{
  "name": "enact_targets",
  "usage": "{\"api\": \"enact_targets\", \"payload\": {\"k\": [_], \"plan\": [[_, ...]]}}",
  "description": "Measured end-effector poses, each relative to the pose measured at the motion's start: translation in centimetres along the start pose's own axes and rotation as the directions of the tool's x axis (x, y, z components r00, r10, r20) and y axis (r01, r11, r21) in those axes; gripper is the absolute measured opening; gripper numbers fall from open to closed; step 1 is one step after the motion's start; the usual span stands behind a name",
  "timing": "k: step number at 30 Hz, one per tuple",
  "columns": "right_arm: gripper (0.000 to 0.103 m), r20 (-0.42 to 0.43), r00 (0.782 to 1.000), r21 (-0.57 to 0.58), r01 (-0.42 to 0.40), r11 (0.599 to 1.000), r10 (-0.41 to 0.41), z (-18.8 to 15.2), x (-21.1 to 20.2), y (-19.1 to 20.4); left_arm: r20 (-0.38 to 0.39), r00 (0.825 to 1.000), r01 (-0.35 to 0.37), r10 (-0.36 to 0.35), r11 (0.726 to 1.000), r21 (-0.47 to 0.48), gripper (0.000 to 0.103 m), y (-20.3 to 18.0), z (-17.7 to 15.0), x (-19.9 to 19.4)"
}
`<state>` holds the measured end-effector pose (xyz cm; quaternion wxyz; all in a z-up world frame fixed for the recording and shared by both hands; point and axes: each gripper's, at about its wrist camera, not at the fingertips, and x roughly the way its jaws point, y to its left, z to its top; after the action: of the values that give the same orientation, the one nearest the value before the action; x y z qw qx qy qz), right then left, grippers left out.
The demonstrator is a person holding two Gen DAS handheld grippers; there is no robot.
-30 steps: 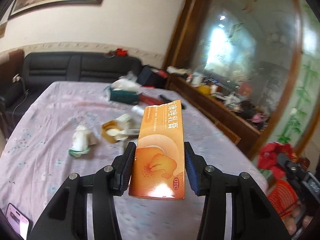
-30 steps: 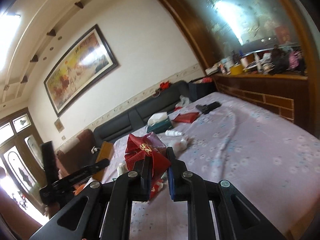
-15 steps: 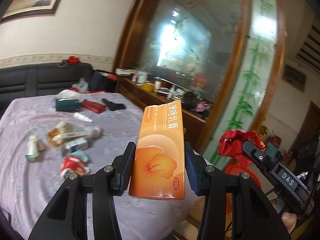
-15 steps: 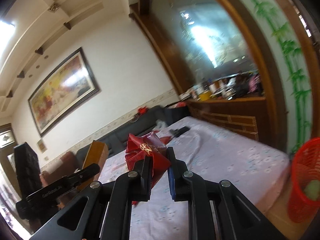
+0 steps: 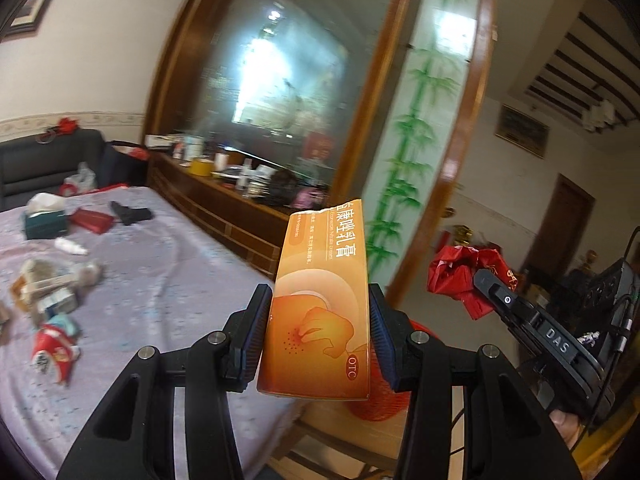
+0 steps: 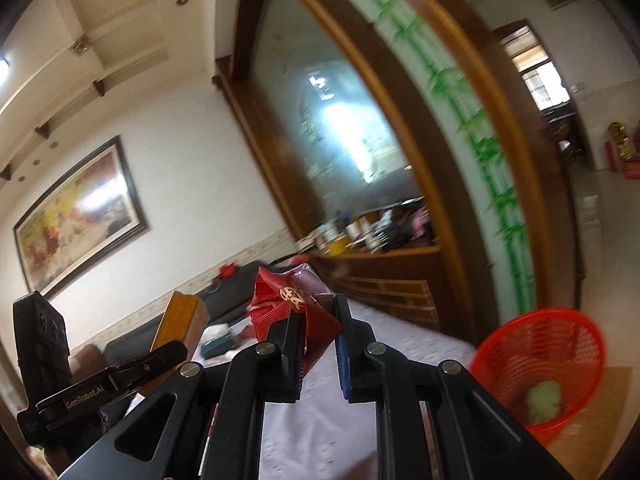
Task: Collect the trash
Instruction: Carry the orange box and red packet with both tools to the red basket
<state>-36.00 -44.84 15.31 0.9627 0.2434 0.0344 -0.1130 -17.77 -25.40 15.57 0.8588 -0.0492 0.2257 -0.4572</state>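
Observation:
My left gripper (image 5: 316, 344) is shut on an orange medicine box (image 5: 320, 300) and holds it upright in the air past the table's right edge. My right gripper (image 6: 318, 344) is shut on a crumpled red wrapper (image 6: 294, 304); the wrapper also shows in the left wrist view (image 5: 456, 276). A red mesh waste basket (image 6: 540, 364) stands on the floor beside the table, with something pale green inside. In the left wrist view its rim (image 5: 380, 404) shows just behind the orange box.
The table with a lilac flowered cloth (image 5: 152, 280) holds several pieces of trash (image 5: 52, 344), a green tissue box (image 5: 44, 222), a red pouch (image 5: 90, 220) and a black object (image 5: 130, 212). A wooden sideboard (image 5: 224, 208) and a glass partition stand beyond.
Both grippers have swung right, away from the table, with their loads. The red basket has come closer in the right wrist view and now sits behind the orange box.

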Motion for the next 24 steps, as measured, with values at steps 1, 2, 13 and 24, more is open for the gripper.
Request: {"api": "enact_targets", "payload": {"k": [1,2,13,24], "plan": [[0.015,0.014,1.0,-0.002,0.025,1.0,-0.025,0.3,-0.6,-0.5,-0.004,1.0,0.019,-0.019,1.0,0.008,0.046,-0.7,0.1,0.5],[0.015,0.027,0.998,-0.002,0.058,0.998,-0.058,0.7,-1.2,-1.1,-0.007,0.999,0.036,-0.036,0.999,0.015,0.046,-1.2,0.1,1.0],[0.015,0.048,0.959,0.098,0.273,0.957,-0.278,1.5,-4.1,-8.4,-0.187,0.964,0.197,-0.188,0.98,0.029,0.046,-6.4,-1.0,10.3],[0.015,-0.042,0.921,0.195,0.389,0.9,-0.388,0.3,-2.5,-14.6,-0.336,0.891,0.314,-0.306,0.949,-0.031,0.046,-9.1,-4.4,19.7]]}}
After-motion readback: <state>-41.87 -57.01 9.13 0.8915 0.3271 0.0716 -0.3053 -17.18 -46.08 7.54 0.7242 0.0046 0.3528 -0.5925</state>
